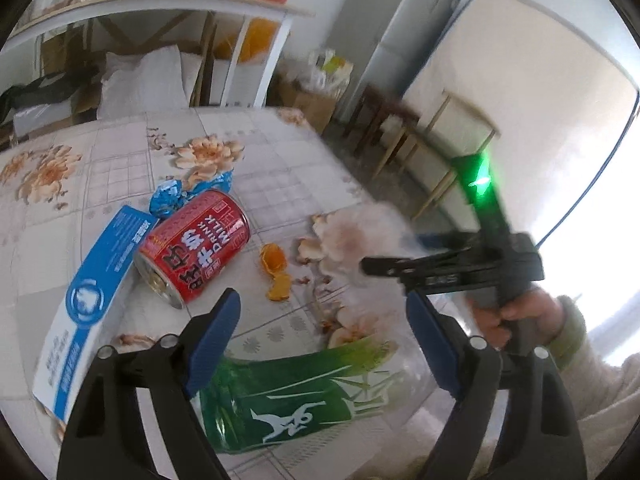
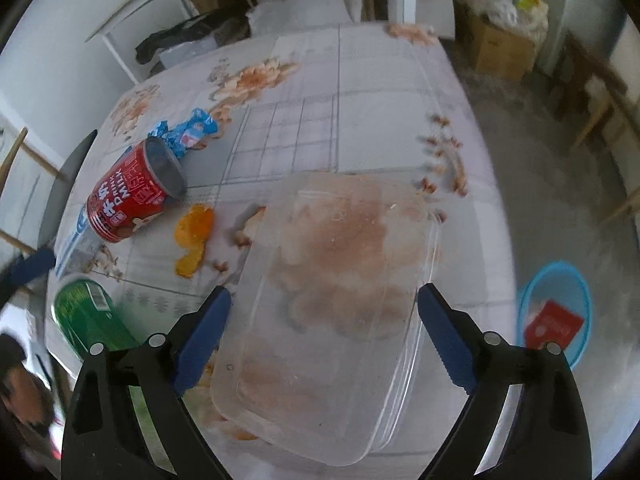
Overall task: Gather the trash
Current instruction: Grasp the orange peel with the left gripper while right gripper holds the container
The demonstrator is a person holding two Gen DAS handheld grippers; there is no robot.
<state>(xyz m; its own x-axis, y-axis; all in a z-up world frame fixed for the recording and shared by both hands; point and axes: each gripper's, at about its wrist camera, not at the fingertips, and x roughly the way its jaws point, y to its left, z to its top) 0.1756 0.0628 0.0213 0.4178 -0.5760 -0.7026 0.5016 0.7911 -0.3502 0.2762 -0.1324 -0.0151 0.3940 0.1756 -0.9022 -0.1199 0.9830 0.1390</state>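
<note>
Left gripper is spread wide, fingers either side of a green-label plastic bottle lying on its side on the table. Can't tell whether the pads touch the bottle; no squeeze visible.

Right gripper is also spread wide, straddling a clear plastic food container smeared with reddish residue. The container looks tipped up off the table; can't tell what's holding it, since neither finger clearly touches it. In the left view the right gripper shows side-on, blurred, with the person's hand on its handle.

Remaining trash on the floral tablecloth:
- red drink can on its side, open end toward the left gripper
- crumpled blue wrapper just behind the can
- blue-and-white box lying flat, touching the can
- orange peel pieces between can and container

Blue bin sits on the floor off the table's right edge, with a red carton inside.
</note>
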